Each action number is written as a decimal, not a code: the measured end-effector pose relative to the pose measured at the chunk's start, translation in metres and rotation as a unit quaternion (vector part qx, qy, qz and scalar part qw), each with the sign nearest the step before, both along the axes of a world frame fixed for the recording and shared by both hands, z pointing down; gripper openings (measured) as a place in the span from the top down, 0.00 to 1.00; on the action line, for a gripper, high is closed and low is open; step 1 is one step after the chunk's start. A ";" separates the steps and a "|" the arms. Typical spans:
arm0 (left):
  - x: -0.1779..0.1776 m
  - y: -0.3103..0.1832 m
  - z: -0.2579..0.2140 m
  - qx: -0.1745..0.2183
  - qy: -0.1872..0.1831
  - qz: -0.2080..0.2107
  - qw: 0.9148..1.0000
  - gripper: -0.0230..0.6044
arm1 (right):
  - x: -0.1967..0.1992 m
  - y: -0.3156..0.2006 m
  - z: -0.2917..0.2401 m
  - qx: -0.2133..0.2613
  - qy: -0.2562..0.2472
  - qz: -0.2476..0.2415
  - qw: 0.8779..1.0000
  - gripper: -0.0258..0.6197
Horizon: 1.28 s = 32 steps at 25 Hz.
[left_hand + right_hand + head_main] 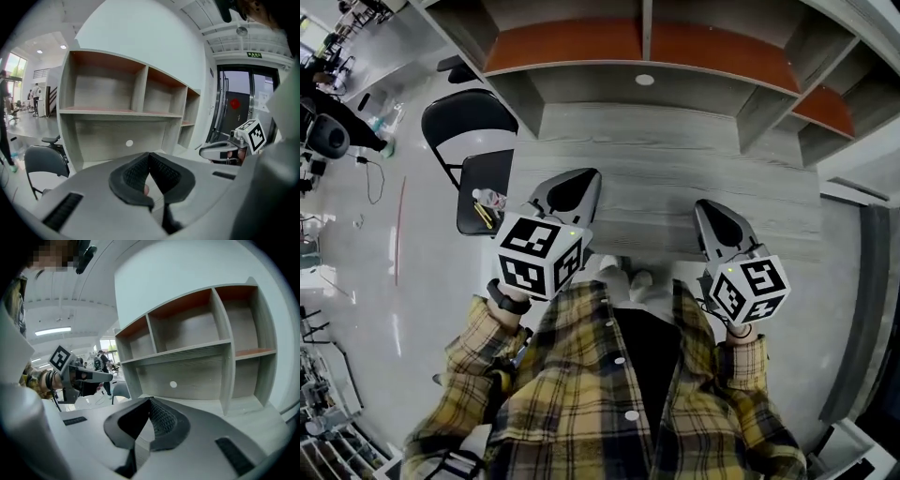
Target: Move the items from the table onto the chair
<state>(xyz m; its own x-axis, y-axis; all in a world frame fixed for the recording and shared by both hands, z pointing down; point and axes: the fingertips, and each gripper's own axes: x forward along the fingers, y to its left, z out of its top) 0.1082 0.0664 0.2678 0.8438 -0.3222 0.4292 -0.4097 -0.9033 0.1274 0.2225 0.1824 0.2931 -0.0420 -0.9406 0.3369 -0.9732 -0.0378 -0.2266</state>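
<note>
Light: bright and even, from a ceiling strip [52, 331] and a far window [9, 65].
Glare: soft sheen on the floor [412, 225].
Distortion: fisheye bending, dark vignetted corners.
Focus: left gripper [149, 157] shell is soft close to the lens.

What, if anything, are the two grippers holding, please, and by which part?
Nothing: the left gripper and the right gripper are both shut with nothing between their fingers.
</note>
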 end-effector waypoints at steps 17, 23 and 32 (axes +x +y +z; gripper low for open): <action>0.008 -0.012 0.019 -0.003 -0.040 0.024 0.999 0.96 | -0.001 -0.006 0.027 -0.020 -0.024 0.013 0.999 0.93; 0.006 -0.012 0.020 -0.005 -0.042 0.026 0.999 0.96 | -0.003 -0.008 0.028 -0.024 -0.023 0.011 0.999 0.93; 0.009 -0.015 0.019 -0.002 -0.044 0.033 0.999 0.96 | -0.005 -0.007 0.029 -0.032 -0.028 0.018 0.999 0.93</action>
